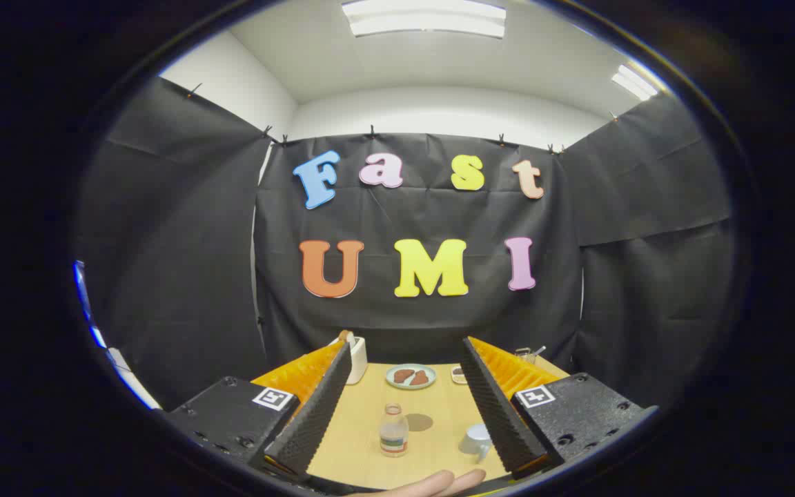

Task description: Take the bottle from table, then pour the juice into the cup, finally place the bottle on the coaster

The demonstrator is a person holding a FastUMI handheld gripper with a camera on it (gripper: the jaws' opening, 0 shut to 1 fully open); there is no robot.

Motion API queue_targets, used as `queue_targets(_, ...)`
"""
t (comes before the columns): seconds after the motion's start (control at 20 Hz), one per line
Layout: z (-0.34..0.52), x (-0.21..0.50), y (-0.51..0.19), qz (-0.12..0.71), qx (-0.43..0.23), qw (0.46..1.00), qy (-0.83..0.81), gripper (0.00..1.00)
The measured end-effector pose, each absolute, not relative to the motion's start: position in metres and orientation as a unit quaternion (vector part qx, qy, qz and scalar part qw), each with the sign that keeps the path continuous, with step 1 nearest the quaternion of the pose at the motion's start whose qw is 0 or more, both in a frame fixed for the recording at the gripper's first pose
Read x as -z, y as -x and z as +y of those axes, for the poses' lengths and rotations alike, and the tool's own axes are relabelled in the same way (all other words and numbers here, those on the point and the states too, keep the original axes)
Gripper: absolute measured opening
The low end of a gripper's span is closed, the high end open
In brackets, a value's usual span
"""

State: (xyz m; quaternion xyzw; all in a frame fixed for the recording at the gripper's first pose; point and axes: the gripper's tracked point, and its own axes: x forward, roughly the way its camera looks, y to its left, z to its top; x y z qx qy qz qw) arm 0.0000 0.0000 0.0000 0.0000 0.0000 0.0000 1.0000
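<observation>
Nearest, spread wide and gripping nothing: gripper (404, 407) over the table (363, 449). Between the fingers, touching neither: upright bottle (394, 431), contents hard to tell. Just right of it, against the right finger: cup (477, 440). Beyond the bottle: round coaster (419, 422). Toward the far edge: plate (410, 376) with brown pieces, white holder (357, 359) at the far left corner.

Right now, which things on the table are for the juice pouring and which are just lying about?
For the job: bottle, cup, coaster, all between the open fingers.
Lying about: plate with brown food, white holder, small dish, a hand.
</observation>
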Motion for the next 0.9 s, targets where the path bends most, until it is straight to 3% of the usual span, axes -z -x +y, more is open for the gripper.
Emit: queue_targets(0.9,-0.01,0.02,-0.007,0.006,0.022,1.0,-0.001,1.0)
